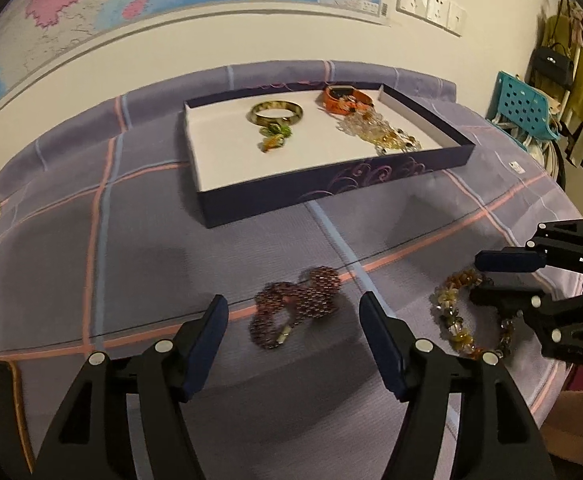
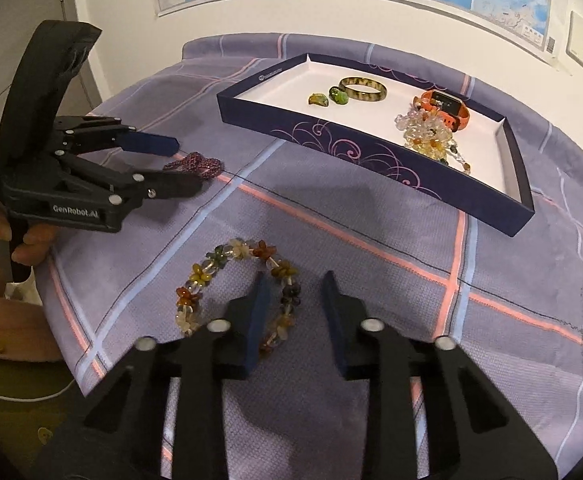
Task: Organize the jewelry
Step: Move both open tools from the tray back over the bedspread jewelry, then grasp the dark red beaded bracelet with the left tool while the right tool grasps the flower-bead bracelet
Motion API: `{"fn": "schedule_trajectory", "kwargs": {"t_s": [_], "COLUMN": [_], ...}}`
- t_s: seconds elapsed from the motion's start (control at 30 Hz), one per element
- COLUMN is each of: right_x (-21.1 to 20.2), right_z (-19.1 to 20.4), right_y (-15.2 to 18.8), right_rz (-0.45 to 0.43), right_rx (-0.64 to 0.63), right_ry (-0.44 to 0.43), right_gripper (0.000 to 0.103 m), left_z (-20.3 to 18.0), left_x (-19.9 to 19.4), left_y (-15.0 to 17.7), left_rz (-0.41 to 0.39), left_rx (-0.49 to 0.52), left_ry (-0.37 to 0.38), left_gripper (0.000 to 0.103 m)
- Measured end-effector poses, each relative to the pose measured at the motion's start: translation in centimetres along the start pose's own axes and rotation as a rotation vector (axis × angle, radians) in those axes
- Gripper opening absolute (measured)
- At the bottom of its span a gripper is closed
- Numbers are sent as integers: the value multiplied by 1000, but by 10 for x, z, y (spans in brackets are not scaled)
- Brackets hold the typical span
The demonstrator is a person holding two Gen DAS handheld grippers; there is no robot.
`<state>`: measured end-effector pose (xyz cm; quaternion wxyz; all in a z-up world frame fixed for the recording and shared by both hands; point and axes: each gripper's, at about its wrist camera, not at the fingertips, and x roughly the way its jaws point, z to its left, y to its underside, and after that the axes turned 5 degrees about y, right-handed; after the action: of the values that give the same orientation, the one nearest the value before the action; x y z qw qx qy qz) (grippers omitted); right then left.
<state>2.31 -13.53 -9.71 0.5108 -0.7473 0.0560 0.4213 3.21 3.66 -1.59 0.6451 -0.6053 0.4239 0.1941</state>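
The purple bead bracelet (image 1: 296, 305) lay on the checked cloth (image 1: 139, 216) between the spread fingers of the left gripper (image 1: 293, 314), which was released and held nothing; whether its fingers touched the cloth could not be told; just to the right lay the amber flower bracelet (image 2: 235, 284), and the right gripper (image 2: 295, 292) stood open over it, one finger (image 2: 260, 300) inside the loop and the other outside, not clenched on the beads; farther back sat the dark blue tray (image 1: 331, 194) on the cloth; inside it were a green bangle (image 1: 277, 112), two small stones (image 2: 327, 98), an orange watch (image 2: 445, 108) and a heap of pale crystal beads (image 1: 379, 134); a map (image 1: 131, 4) hung on the wall behind
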Motion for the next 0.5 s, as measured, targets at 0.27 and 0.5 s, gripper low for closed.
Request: {"fn": "schedule_trajectory", "kwargs": {"t_s": [0.27,0.5], "right_x": [0,-4], "right_z": [-9,-29], "right_y": [-2,-8], "right_rz": [-7,-37], "right_rx": [51,122], "right_ry": [-6,-19], "right_gripper": [10,10], "left_z": [-7,-5], "left_x": [1,0], "left_y": [0,-1], "left_rz": [-9,-11], "left_rx": [32,7], "left_ry": [-28,19], "left_gripper": [34,15]}}
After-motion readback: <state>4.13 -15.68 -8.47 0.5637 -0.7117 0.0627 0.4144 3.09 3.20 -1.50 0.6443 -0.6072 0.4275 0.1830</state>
